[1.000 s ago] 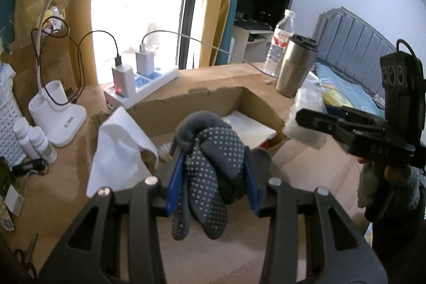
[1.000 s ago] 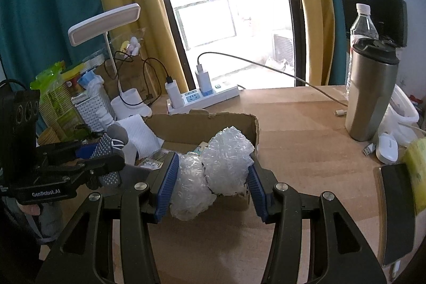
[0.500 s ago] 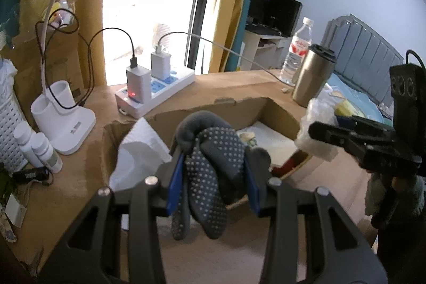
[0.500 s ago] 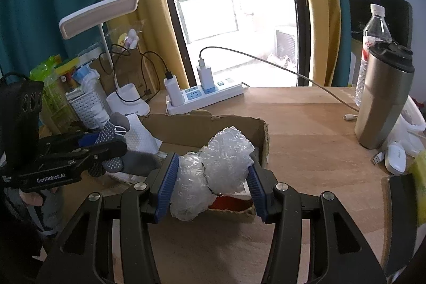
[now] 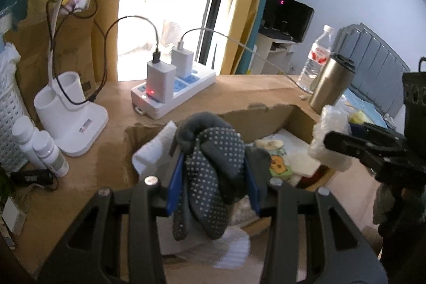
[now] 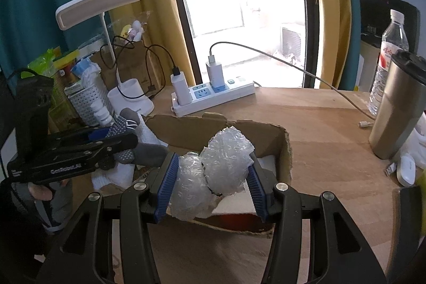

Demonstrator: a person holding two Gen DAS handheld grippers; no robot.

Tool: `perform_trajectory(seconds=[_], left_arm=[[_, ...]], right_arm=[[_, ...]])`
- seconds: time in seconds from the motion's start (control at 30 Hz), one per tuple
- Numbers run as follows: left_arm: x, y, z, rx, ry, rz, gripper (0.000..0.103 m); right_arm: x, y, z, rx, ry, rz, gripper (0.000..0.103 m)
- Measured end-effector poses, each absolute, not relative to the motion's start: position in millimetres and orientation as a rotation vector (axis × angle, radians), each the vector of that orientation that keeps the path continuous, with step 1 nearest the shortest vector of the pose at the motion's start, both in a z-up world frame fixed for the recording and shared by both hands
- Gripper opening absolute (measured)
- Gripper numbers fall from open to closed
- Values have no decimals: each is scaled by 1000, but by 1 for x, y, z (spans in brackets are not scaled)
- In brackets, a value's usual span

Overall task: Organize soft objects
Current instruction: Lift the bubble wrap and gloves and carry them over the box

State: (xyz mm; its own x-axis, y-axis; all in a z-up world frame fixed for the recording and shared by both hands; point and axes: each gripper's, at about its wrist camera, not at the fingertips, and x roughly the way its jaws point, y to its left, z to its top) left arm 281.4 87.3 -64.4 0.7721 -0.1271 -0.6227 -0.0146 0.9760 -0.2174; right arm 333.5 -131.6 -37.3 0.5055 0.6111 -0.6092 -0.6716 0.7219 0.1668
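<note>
My left gripper [image 5: 213, 188] is shut on a grey sock with white grip dots [image 5: 215, 172] and holds it over the left end of an open cardboard box [image 5: 266, 116]. My right gripper [image 6: 210, 182] is shut on a crumpled wad of clear bubble wrap [image 6: 213, 172] over the box's [image 6: 231, 129] near right part. White foam sheets [image 5: 157, 148] and a cartoon-print cloth [image 5: 279, 164] lie in the box. Each gripper shows in the other's view: the left gripper [image 6: 117, 140] at left, the right gripper [image 5: 330, 143] at right.
On the wooden desk [image 6: 327, 135] behind the box lie a white power strip with chargers [image 6: 213, 95] and a white desk lamp [image 6: 127, 100]. A steel tumbler [image 6: 396, 108] and water bottle [image 6: 388, 55] stand right. A white basket [image 6: 87, 103] and small bottles [image 5: 40, 148] stand left.
Both grippers have moved forward with their loads. They have gone from in front of the box to over its opening. Neither grip has changed.
</note>
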Motion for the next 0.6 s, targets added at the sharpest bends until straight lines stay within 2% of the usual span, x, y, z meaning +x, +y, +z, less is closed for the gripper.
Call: perform_trajectory(seconds=[0.37,0.6], left_arm=[[302,108,-89,-252,749,-4,44],[309,102,-90,-259,772,-50,58]], right_arm=[[336,-119,-40,-106,706,785,53],[339,-113,-43,-111,714,784,53]])
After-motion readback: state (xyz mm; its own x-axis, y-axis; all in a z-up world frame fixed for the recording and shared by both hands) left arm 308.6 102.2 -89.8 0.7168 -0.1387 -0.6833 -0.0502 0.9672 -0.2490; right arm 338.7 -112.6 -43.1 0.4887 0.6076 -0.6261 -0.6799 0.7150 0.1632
